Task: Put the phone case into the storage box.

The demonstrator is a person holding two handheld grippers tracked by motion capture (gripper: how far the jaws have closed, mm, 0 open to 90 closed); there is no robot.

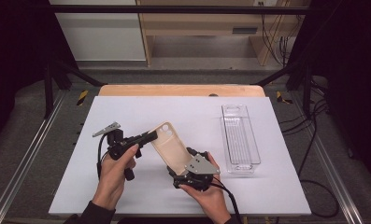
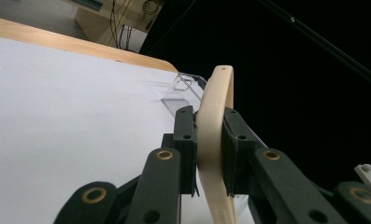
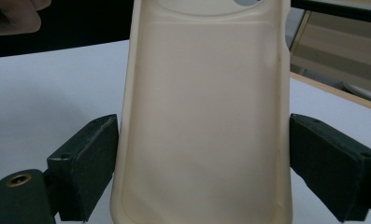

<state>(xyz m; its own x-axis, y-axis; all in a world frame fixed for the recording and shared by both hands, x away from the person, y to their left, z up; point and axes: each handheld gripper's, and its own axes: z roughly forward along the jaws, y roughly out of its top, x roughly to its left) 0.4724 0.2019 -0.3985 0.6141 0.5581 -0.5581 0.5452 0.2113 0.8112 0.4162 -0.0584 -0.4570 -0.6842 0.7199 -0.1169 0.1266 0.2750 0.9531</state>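
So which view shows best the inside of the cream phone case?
The right gripper view: the phone case faces it, hollow side open. The high view shows it whole but small; the left gripper view shows its edge, pinched by the left hand-held gripper.

clear tray point(image 1: 240, 140), white table point(image 1: 127, 112)

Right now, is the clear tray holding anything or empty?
Empty. In the high view the clear tray shows just its ribbed floor; the cream phone case is outside it, held between both grippers.

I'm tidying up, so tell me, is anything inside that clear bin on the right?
Nothing visible inside the clear bin; the white table cover shows through its ribbed floor. Glare on its near wall could hide something small.
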